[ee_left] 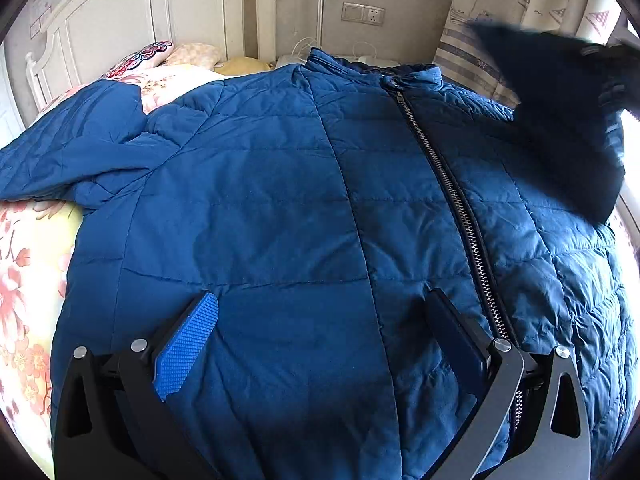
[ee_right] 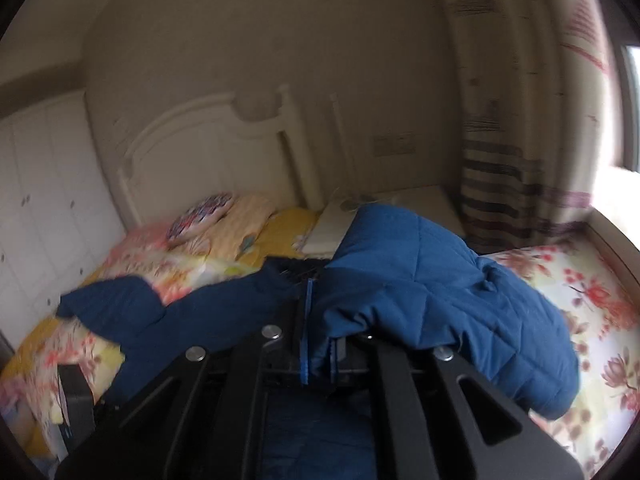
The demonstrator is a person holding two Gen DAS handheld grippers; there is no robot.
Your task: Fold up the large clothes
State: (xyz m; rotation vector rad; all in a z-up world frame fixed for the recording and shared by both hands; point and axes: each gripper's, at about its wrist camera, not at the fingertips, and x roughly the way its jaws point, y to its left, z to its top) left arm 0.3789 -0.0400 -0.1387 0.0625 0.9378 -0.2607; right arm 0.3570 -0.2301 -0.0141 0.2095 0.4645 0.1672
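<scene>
left wrist: blue jacket [ee_left: 280,208] lies zipped, front up, spread on the bed [ee_left: 24,280]; left tool [ee_left: 320,344] gapes wide above it, holding nothing | right wrist: right tool [ee_right: 316,336] pinched tight on a lifted sleeve [ee_right: 440,292] | progress: first fold starting, body unfolded

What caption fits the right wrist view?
Shut tongs lift a blue jacket's sleeve above the floral bed.

A home bedroom: floral-sheeted bed [ee_left: 28,280], white headboard [ee_left: 120,20], curtain [ee_right: 500,160].

Blue quilted jacket [ee_left: 280,208], zipped, flat on bed
</scene>
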